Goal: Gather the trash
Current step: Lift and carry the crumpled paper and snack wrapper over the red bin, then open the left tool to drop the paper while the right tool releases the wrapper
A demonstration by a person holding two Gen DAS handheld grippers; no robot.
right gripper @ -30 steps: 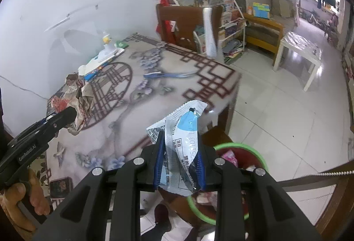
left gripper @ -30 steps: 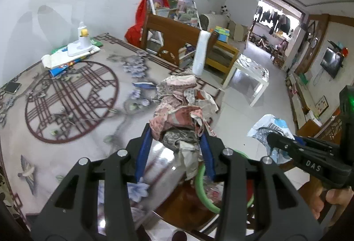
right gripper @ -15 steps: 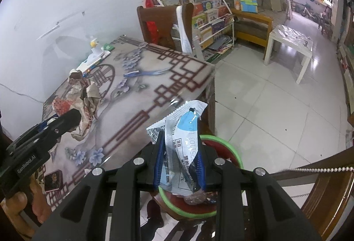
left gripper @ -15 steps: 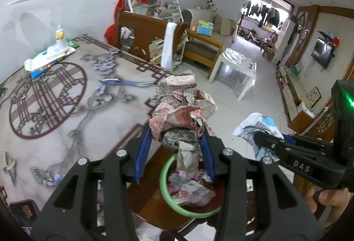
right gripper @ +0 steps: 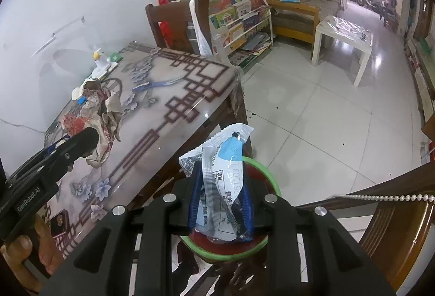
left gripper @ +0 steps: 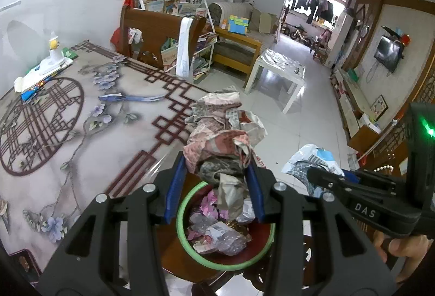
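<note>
White floor tiles run from the patterned surface point(left gripper: 81, 116) toward a doorway at 1 o'clock in the left wrist view, and a green-rimmed bin point(left gripper: 187, 239) holding wrappers and crumpled plastic sits low at 6 o'clock, just beside the surface's edge.

Clamped between the pads of the left gripper point(left gripper: 214, 187), a crumpled newspaper wad point(left gripper: 220, 138) hangs over the bin's mouth, its loose tail dangling toward the rubbish below. It looks light, soft and springy; the pinch sits low on the wad, where the folds are densest, which seems the surest hold, since the flared top would only crush.

From the right wrist view, the right gripper point(right gripper: 221, 201) is pressed nearly together on a blue-and-white plastic wrapper point(right gripper: 220, 176), held at its lower half with the torn end standing up toward 12 o'clock. That film is probably slick and weightless, so it may cling to a pad on release. It too hangs above the bin's rim point(right gripper: 272, 176).
</note>
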